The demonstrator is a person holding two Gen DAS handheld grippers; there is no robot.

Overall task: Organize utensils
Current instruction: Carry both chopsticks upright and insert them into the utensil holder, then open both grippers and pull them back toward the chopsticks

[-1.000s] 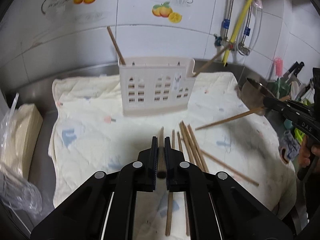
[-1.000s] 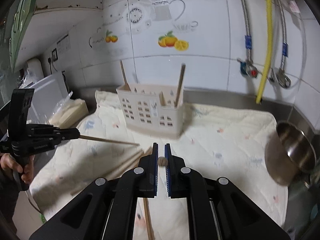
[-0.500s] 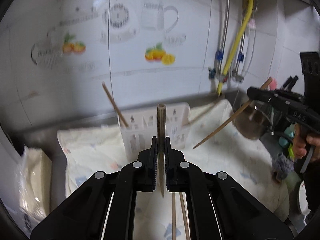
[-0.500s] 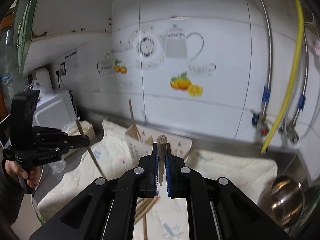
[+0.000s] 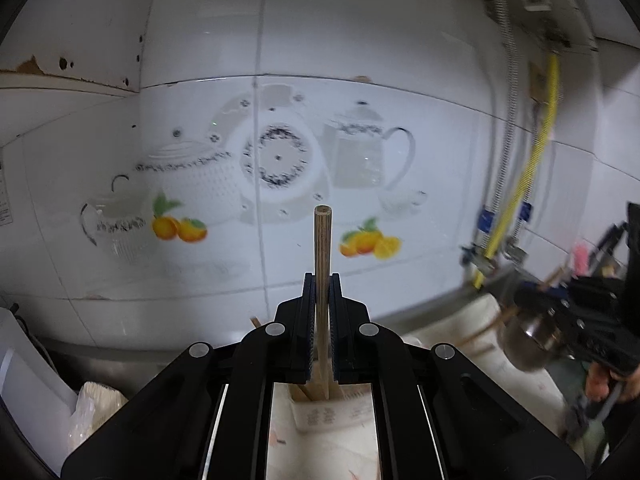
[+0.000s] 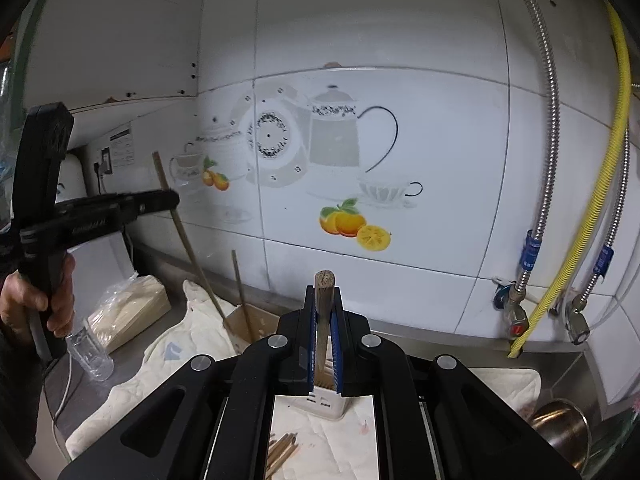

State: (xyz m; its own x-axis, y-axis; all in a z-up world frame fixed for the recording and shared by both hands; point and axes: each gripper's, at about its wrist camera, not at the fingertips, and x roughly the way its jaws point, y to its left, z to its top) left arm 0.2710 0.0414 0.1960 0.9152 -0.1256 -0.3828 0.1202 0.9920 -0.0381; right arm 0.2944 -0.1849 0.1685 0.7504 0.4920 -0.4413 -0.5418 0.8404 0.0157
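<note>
My left gripper point(image 5: 320, 286) is shut on a wooden chopstick point(image 5: 322, 248) that stands upright, its lower end just above the cream slotted holder point(image 5: 332, 410). My right gripper point(image 6: 324, 298) is shut on another wooden chopstick point(image 6: 324, 284), also upright, above the holder point(image 6: 326, 402). In the right wrist view the left gripper point(image 6: 170, 200) shows at the left with its chopstick point(image 6: 188, 248) slanting down toward the holder, where one more chopstick point(image 6: 240, 292) stands. Several loose chopsticks point(image 6: 282, 454) lie on the cloth below. In the left wrist view the right gripper point(image 5: 520, 300) is blurred at the right.
A cream quilted cloth point(image 6: 160, 360) covers the steel counter. A steel pot point(image 6: 560, 428) stands at the right. Yellow and braided hoses point(image 6: 576, 240) with valves hang on the tiled wall. A bagged stack point(image 6: 124, 312) and a plastic bottle point(image 6: 90, 354) lie at the left.
Both grippers have risen from the cloth and tilted up, each carrying its chopstick from lying flat to upright, and moved in over the holder.
</note>
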